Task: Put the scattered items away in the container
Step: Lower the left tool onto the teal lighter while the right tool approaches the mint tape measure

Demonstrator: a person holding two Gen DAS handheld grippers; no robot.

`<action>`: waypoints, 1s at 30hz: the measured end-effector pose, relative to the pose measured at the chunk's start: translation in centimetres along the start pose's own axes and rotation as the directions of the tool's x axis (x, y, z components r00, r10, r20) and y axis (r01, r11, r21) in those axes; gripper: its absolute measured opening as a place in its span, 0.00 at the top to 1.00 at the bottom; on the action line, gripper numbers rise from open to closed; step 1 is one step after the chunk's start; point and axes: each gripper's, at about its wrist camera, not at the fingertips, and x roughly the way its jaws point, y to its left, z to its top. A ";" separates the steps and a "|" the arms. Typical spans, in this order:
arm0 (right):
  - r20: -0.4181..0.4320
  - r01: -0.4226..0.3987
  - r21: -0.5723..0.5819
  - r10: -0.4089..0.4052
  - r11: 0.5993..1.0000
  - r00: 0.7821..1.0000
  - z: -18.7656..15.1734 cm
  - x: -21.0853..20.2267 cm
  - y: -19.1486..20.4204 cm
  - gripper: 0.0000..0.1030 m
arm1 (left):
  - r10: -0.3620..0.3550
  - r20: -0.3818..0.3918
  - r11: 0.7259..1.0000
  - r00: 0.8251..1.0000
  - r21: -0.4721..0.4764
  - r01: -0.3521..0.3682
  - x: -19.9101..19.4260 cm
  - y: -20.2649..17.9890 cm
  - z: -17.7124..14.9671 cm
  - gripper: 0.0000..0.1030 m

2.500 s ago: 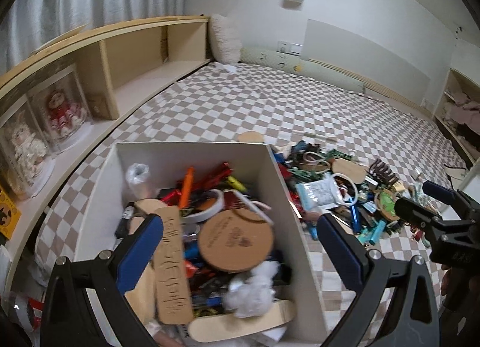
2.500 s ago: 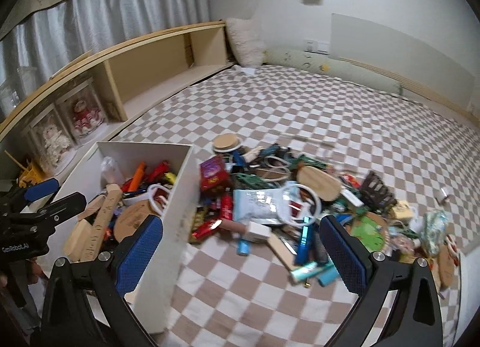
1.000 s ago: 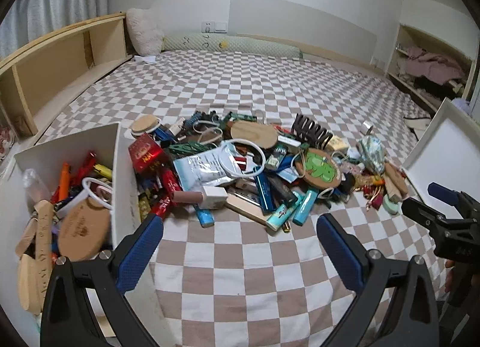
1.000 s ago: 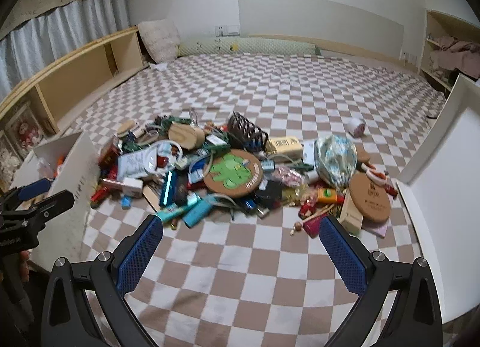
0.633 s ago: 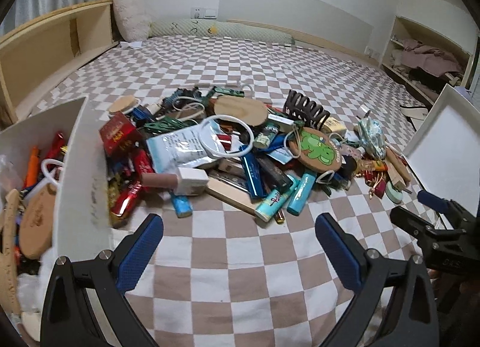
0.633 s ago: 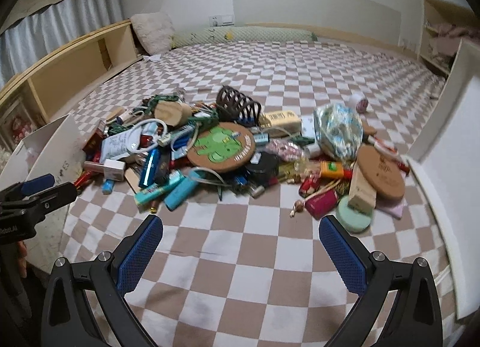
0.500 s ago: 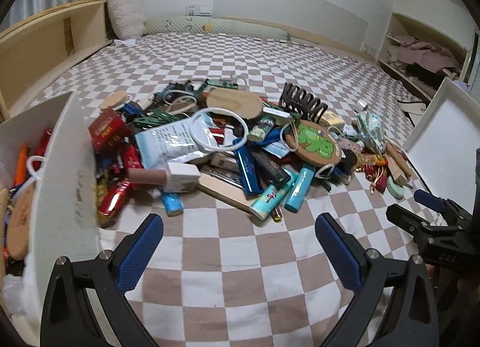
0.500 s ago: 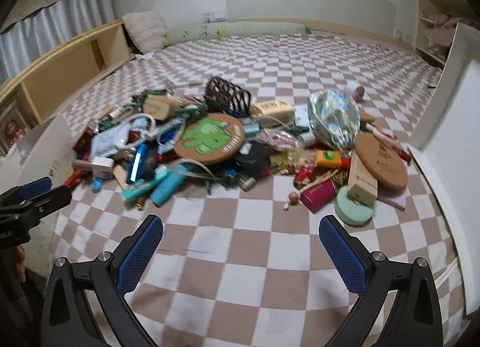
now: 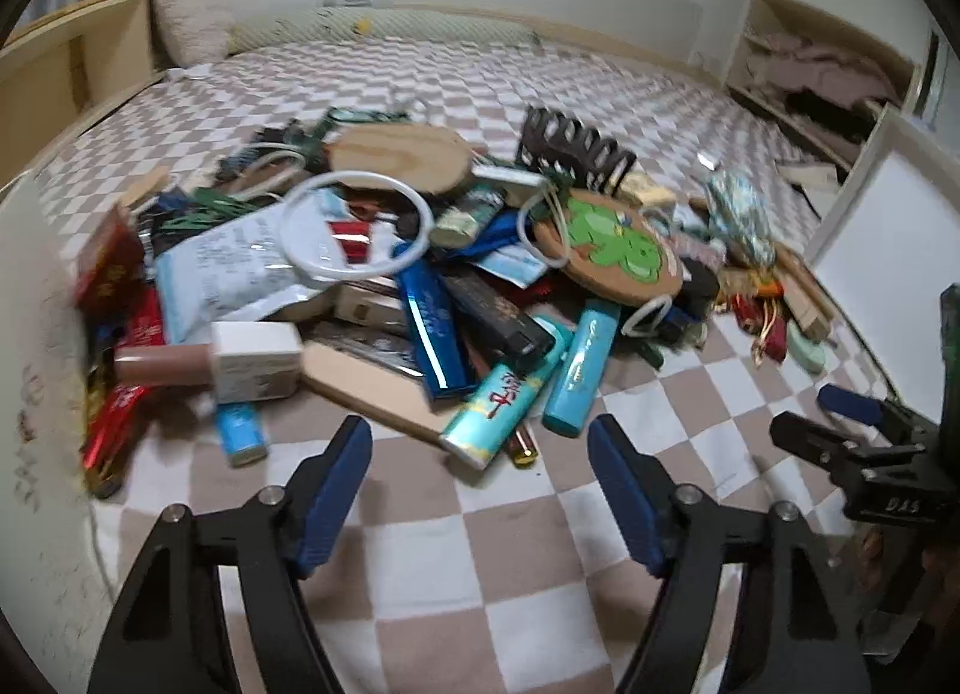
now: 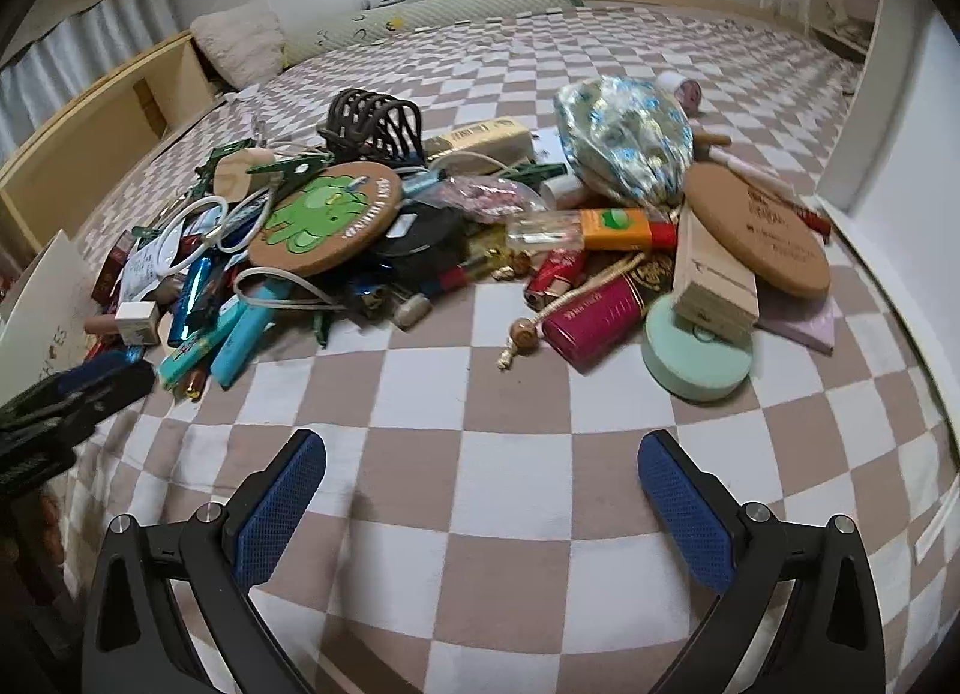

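The left gripper, jaws spread and empty, is hovering just short of a turquoise tube with red lettering at the near edge of the scattered pile, its long axis slanting up-right. The white cardboard box is standing left; open checked bedding is lying between. The right gripper is hanging open farther off.

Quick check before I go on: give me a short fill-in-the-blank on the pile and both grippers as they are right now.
1. The left gripper is open and holds ____.
2. The round cork coaster shows a ____ cartoon figure.
3. The wooden block rests on a mint ____.
4. The right gripper hovers over bare ____ bedding.

Missing words: nothing; green; disc; checkered
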 end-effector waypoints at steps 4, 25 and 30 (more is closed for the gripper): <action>0.006 -0.004 0.009 0.004 1.000 1.000 -0.1 -0.1 -0.5 0.00 | -0.015 -0.028 1.000 1.000 0.007 0.015 1.5 -0.2 0.3 0.29; 0.049 0.122 0.161 -0.132 0.979 0.990 1.7 -0.9 -6.2 0.00 | -0.015 -0.019 1.000 1.000 -0.002 0.015 1.1 -0.1 -0.9 0.78; 0.005 0.141 0.224 -0.146 0.964 0.989 1.8 -0.2 -7.9 0.00 | -0.032 -0.034 0.999 0.999 0.000 0.032 0.4 -0.5 -2.1 0.80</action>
